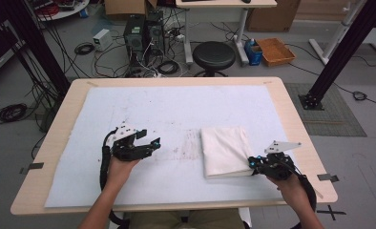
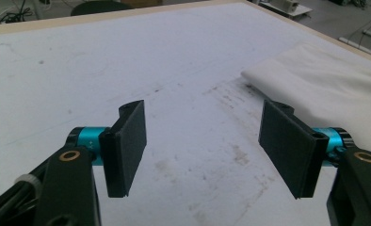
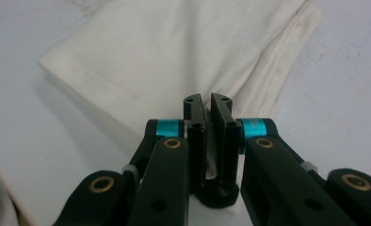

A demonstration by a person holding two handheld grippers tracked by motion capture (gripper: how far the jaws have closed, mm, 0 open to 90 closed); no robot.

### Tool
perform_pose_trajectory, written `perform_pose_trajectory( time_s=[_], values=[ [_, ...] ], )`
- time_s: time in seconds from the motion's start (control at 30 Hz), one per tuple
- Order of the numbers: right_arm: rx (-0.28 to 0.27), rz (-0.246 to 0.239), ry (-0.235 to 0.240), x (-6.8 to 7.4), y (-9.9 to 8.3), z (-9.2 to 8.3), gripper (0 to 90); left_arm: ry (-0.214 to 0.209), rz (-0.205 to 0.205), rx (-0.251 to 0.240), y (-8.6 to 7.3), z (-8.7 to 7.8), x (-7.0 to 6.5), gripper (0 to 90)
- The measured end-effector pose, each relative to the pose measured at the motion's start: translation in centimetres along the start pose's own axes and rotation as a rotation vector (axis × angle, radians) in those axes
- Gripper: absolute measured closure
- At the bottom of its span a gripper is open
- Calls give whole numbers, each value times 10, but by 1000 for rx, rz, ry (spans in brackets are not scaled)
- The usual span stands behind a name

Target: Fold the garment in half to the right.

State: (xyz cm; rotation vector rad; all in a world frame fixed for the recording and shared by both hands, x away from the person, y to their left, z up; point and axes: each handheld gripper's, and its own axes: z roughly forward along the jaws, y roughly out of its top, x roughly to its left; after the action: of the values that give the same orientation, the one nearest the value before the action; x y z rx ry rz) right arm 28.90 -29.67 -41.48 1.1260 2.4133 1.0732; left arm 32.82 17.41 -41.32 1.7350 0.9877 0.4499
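The right gripper [image 3: 207, 141] is clamped on the near right corner of the folded cloth [image 1: 225, 149]; the left gripper [image 2: 207, 150] stands wide, holding nothing, left of the cloth. The cloth likely handles light, limp and thin; grip hemmed corners. It is off-white, folded square, lying flat.

The left gripper [image 1: 150, 141] sits well to the left of the folded white cloth [image 1: 225, 150], not touching it. Its two black jaws stand wide apart with nothing between them. The left hand [image 1: 120, 168] holds it from behind. The right gripper [image 1: 251, 164] is at the cloth's near right corner. Its jaws are squeezed together, pinching the cloth's edge. The right hand [image 1: 291, 187] holds it from below.
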Motion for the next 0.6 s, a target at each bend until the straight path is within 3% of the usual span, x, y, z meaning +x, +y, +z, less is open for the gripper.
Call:
perform_pose_trajectory(
  time_s=[0.13,0.17,0.23,0.27,0.3,0.33,0.37,0.47,0.6],
  values=[
    [13,-1,-30,6,-5,-10,855,3,-12,-2,-7,-2,4,327],
    [37,3,-38,6,-6,-10,855,1,-9,2,-9,-1,4,327],
    [106,27,-9,5,-11,-5,848,0,-10,6,-12,0,4,327],
    [120,26,-3,6,-12,-2,807,-2,-9,8,-13,0,3,327],
    [116,28,4,5,-13,-1,696,-4,-7,5,-13,0,3,327],
    [92,46,2,4,-12,-1,589,-6,-9,0,-13,0,3,328],
    [54,60,-21,1,-9,-2,537,-7,-8,-5,-12,0,3,328],
    [-45,108,-70,-12,5,-3,533,-17,1,4,-13,1,3,328],
    [-78,152,-104,-29,28,18,556,-20,4,17,-14,3,4,328]
  ],
)
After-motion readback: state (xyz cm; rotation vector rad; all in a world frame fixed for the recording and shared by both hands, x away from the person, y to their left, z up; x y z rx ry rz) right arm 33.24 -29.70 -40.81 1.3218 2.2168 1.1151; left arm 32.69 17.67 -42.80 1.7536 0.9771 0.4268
